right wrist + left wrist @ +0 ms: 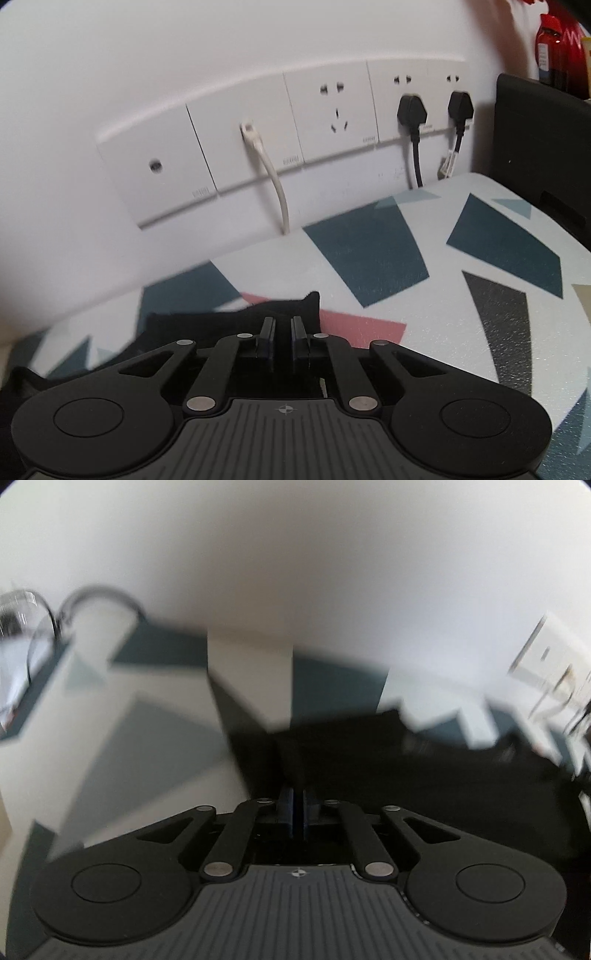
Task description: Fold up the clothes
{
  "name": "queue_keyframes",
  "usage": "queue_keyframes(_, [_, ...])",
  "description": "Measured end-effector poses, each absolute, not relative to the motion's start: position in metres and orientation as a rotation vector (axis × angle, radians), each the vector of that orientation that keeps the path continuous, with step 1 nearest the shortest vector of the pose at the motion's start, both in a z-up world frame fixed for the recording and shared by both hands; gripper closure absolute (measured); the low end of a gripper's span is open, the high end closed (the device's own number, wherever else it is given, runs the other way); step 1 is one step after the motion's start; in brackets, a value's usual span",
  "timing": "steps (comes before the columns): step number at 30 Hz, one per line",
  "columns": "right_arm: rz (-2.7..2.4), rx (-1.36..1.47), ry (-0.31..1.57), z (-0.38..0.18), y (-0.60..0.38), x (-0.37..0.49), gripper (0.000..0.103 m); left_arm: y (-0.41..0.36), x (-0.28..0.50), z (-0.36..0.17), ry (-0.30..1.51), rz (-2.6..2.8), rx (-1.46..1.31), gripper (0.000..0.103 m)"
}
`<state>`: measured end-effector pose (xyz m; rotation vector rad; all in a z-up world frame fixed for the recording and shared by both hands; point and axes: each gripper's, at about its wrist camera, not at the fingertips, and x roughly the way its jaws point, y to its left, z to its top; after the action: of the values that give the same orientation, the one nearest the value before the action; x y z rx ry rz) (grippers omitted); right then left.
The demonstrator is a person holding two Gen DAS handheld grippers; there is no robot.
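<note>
A black garment [424, 775] lies on a white table cover with blue, grey and pink shapes [110, 738]. In the blurred left wrist view my left gripper [297, 797] has its jaws almost together, pinching the dark cloth at its left edge. In the right wrist view my right gripper [283, 325] has its jaws close together with a narrow gap, over the edge of the black garment [236, 317]; a corner of cloth sticks up just past the fingertips. The cloth between the pads is hard to make out.
A white wall with a row of sockets [332, 107] rises behind the table cover [480, 277]. A white cable [275, 184] and two black plugs [412, 110] hang from it. A black box [543, 147] stands at the right. A wire object [92, 594] is at far left.
</note>
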<state>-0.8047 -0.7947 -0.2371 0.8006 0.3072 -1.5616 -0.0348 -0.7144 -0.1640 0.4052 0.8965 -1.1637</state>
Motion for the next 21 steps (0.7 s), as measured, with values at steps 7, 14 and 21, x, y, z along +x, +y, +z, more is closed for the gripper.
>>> queue_keyframes(7, [-1.542,0.776,0.289,-0.219,-0.750,-0.816,0.058,-0.689,-0.035,-0.152,0.963,-1.225,0.330,0.046])
queue_keyframes(14, [-1.560,0.851,0.263,-0.218,-0.660,-0.813,0.055,-0.669,-0.086,-0.152,0.804,-1.301,0.467,0.048])
queue_keyframes(21, [-1.417,0.844,0.355,-0.229,-0.651,-0.787,0.057,-0.657,-0.114,-0.171,0.745,-1.332,0.665,0.048])
